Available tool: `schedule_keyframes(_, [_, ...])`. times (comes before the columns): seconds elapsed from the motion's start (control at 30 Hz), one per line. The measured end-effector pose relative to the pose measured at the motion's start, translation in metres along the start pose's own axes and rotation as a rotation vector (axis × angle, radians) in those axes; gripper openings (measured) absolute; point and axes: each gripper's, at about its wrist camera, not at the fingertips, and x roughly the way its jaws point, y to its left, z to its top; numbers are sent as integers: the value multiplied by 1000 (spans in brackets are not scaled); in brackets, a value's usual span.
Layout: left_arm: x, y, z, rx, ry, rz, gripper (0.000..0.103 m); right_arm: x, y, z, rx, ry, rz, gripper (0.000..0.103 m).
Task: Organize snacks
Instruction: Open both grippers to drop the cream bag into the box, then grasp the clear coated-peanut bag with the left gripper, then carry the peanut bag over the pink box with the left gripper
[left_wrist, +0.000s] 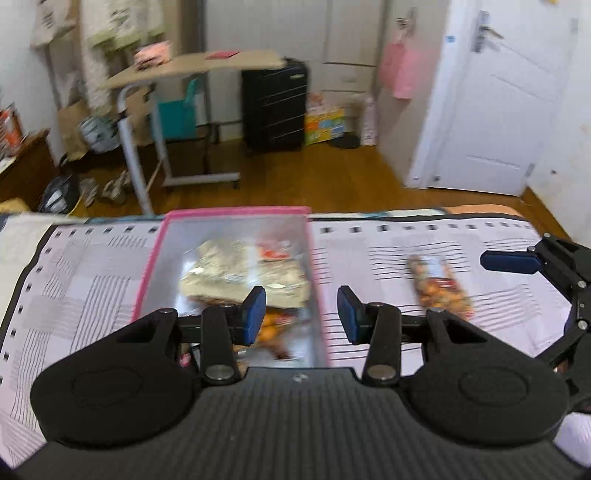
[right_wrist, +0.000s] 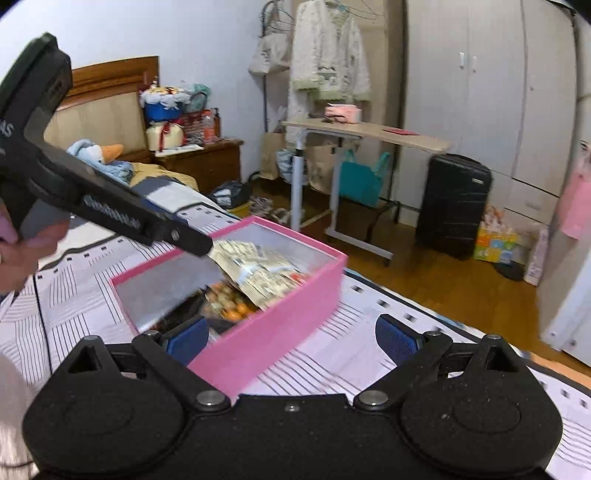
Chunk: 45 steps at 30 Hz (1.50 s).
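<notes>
Snack packet of orange nuts in clear crinkly plastic (left_wrist: 439, 288) lies on the bed toward its right edge, beside the pink cardboard box (left_wrist: 236, 213). Probably light, soft and slippery, so pinch mid-body. Left gripper (left_wrist: 302, 314) fingers spread and empty; right gripper (right_wrist: 291, 341) too.

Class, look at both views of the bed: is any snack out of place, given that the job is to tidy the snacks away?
Yes. One orange snack packet lies alone on the striped bedsheet, to the right of the pink box, while the other packets are piled inside the box. Nothing looks spilled or torn.
</notes>
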Motion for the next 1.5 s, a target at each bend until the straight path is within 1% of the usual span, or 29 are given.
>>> schedule_keyframes(0.07, [-5,-16,4,18,0,-37,42,-14,-9,-5,16,12,-13,99])
schedule_keyframes(0.17, [-4,-40,6,33,2,-101,45,-27,-25,-17,54,37,-43,99])
schedule_keyframes(0.3, [18,-73,2,73,24,-146,46,-25,-44,-41,86,75,-88,99])
schedule_keyframes(0.37, [35,-89,-1,78,41,-171,46,-19,-56,-56,125,83,-106,99])
schedule_keyframes(0.5, [73,-111,-13,34,82,-233,46,5,-77,-78,226,106,-110,99])
schedule_keyframes(0.67, [121,-124,-27,-36,84,-257,46,42,-99,-108,342,97,-124,99])
schedule_keyframes(0.73, [139,-128,-32,-71,79,-267,46,55,-105,-117,369,89,-140,99])
schedule_keyframes(0.8, [158,-133,-37,-86,96,-261,46,70,-112,-124,389,93,-147,99])
schedule_keyframes(0.9, [185,-136,-37,-108,123,-265,45,88,-126,-130,420,121,-118,101])
schedule_keyframes(0.93, [193,-135,-37,-123,130,-272,44,92,-130,-131,442,123,-94,103])
schedule_keyframes(0.97, [201,-133,-36,-145,138,-280,44,94,-131,-131,456,121,-92,103])
schedule_keyframes(1.07, [219,-129,-36,-207,180,-322,44,100,-134,-129,446,118,-102,103])
schedule_keyframes(1.17, [232,-130,-42,-223,245,-364,40,106,-137,-131,446,123,-107,103])
schedule_keyframes(1.23, [232,-135,-48,-196,233,-337,34,113,-142,-134,501,171,-85,103])
schedule_keyframes(1.3, [231,-140,-51,-168,221,-322,32,112,-140,-136,505,158,-101,103])
schedule_keyframes(1.4, [231,-140,-51,-153,222,-333,30,118,-129,-136,410,179,-147,103])
schedule_keyframes(1.5, [235,-134,-49,-193,247,-361,29,128,-123,-137,331,188,-200,103])
